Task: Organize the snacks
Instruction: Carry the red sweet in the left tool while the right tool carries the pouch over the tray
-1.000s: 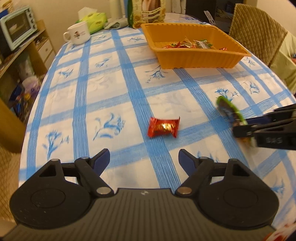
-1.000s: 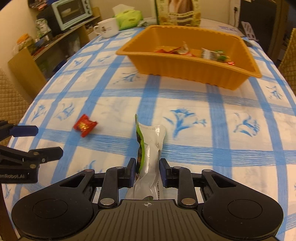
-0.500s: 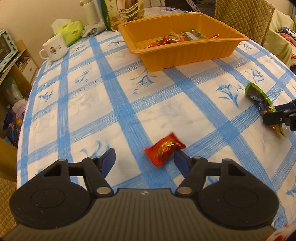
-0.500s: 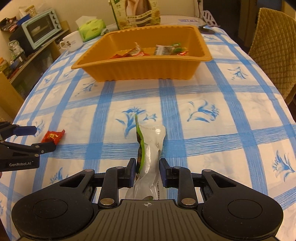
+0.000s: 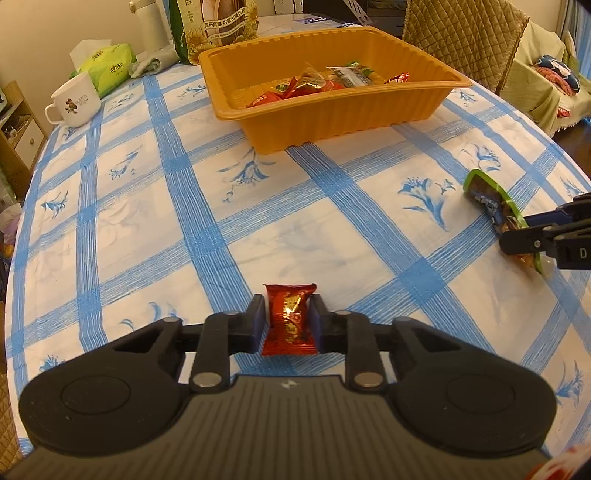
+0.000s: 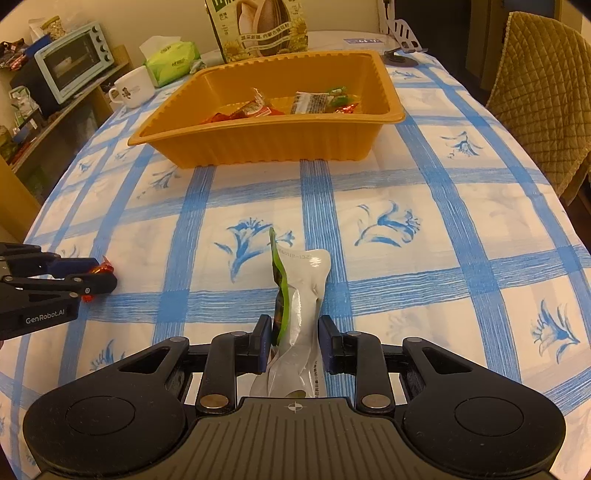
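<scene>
A red foil candy (image 5: 290,295) sits between the pads of my left gripper (image 5: 287,314), whose jaws are closing tight on it, just above the blue-checked cloth. The right wrist view shows that same gripper (image 6: 105,276) at the left edge, with the candy (image 6: 104,266) peeking out. My right gripper (image 6: 293,326) is shut on a white and green snack packet (image 6: 304,273) that stands upright in it. The packet (image 5: 487,195) also shows at the right of the left wrist view. The orange tray (image 5: 332,98) holds several wrapped snacks at the far side.
A white mug (image 5: 75,101), a green tissue pack (image 5: 110,68) and a tall seed bag (image 5: 218,26) stand behind the tray. A quilted chair (image 6: 546,103) flanks the table's right edge. A toaster oven (image 6: 74,59) sits on shelves to the left.
My left gripper moved forward over the red candy and its jaws went from wide apart to pressed on it. The right gripper kept its hold on the packet and shifted sideways a little.
</scene>
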